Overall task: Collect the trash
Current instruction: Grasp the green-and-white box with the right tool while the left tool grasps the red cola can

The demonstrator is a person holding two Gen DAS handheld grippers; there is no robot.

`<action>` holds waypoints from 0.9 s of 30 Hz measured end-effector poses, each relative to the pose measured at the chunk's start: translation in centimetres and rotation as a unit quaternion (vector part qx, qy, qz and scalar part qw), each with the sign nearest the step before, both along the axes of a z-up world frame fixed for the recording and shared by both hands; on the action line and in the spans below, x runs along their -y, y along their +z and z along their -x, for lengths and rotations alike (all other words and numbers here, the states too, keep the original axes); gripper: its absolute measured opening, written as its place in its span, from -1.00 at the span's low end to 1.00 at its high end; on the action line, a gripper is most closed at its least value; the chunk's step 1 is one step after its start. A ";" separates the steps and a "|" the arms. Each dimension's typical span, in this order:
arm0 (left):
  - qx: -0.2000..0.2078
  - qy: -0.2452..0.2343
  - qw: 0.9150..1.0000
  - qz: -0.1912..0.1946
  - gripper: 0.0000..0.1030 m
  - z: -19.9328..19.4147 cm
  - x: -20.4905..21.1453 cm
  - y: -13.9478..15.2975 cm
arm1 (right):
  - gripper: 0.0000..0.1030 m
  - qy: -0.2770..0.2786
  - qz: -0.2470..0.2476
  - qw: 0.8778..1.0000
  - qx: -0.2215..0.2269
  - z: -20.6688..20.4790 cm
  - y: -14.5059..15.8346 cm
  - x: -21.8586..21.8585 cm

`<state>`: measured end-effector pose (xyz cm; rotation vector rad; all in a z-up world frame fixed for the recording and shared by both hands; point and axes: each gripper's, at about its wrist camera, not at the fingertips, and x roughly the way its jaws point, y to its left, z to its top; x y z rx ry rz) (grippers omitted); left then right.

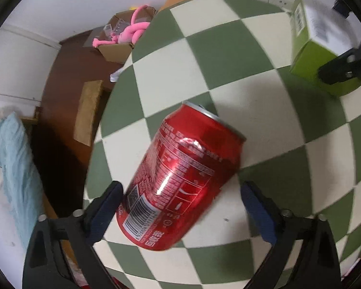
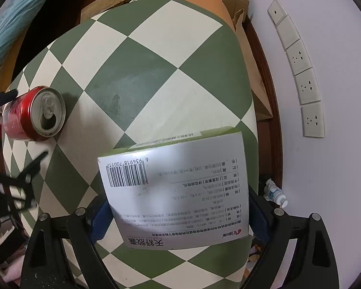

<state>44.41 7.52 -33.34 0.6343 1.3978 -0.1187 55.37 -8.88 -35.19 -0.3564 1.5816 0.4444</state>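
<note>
A red soda can (image 1: 180, 180) lies on its side on the green-and-cream checkered table (image 1: 204, 55), its opened top pointing away from me. My left gripper (image 1: 181, 213) is open around the can's base; the left pad (image 1: 106, 212) is at the can and the right pad (image 1: 257, 214) stands clear of it. In the right wrist view the can (image 2: 33, 113) is at the far left. A green-and-white carton (image 2: 175, 192) with a barcode fills the gap of my right gripper (image 2: 179, 216), which is shut on it. The same carton (image 1: 310, 48) shows at the left view's upper right.
The table's left edge (image 1: 101, 130) drops to a dark brown floor. A cardboard box with a pink toy (image 1: 122, 38) sits beyond it. A brown paper bag (image 2: 250, 72) stands between the table and a wall with sockets (image 2: 305, 86). A small bottle (image 2: 275, 192) lies on the floor.
</note>
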 end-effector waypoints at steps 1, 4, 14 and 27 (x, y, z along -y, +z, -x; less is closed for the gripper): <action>0.006 0.002 1.000 -0.011 0.53 -0.1 -0.1 0.0 | 0.83 0.000 -0.001 1.000 0.002 0.1 0.0 0.0; 0.010 0.018 1.000 0.020 0.50 0.1 -0.4 0.7 | 0.83 0.000 -0.006 1.000 0.007 -0.1 -0.2 0.2; 0.074 0.100 0.989 0.079 0.42 3.6 -1.8 3.4 | 0.80 -0.012 -0.047 0.997 0.059 2.6 2.2 0.6; 0.220 0.258 0.925 0.172 0.35 14.5 -5.3 10.5 | 0.79 0.001 -0.143 0.984 0.109 12.4 8.5 -1.8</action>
